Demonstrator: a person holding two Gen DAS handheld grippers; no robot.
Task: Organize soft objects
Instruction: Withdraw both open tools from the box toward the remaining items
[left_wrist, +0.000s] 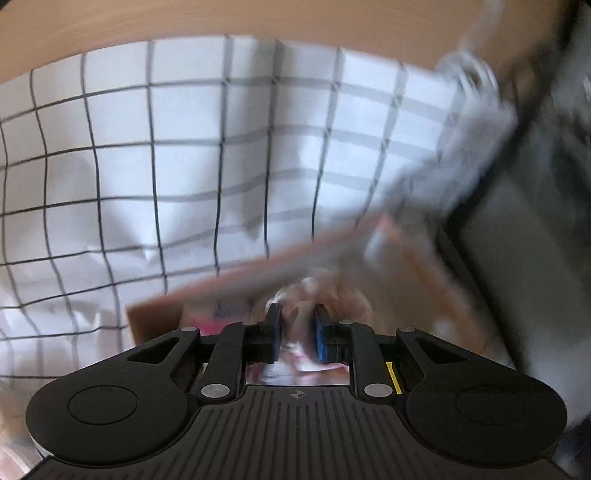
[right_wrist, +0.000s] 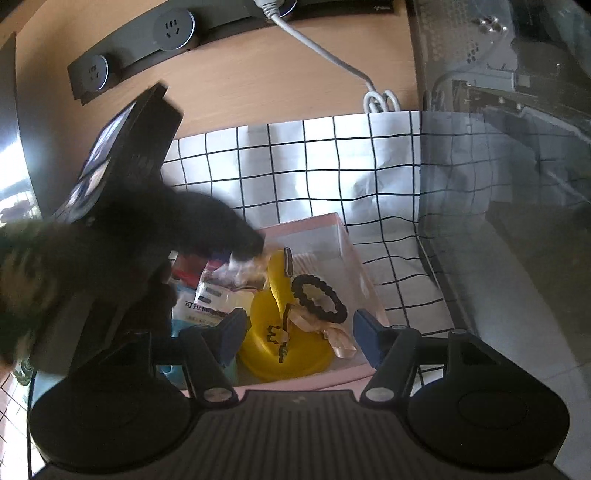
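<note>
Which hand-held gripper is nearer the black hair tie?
Right. The right hand-held gripper hangs open just short of the black hair tie; the left hand-held gripper is past it, holding a crinkly packet.

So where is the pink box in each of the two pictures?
Left wrist view: the pink box is blurred, low and right of centre, just past the left gripper.
Right wrist view: its far rim sits at centre, in front of the right gripper.
Shared landmark: the checked cloth under it.
</note>
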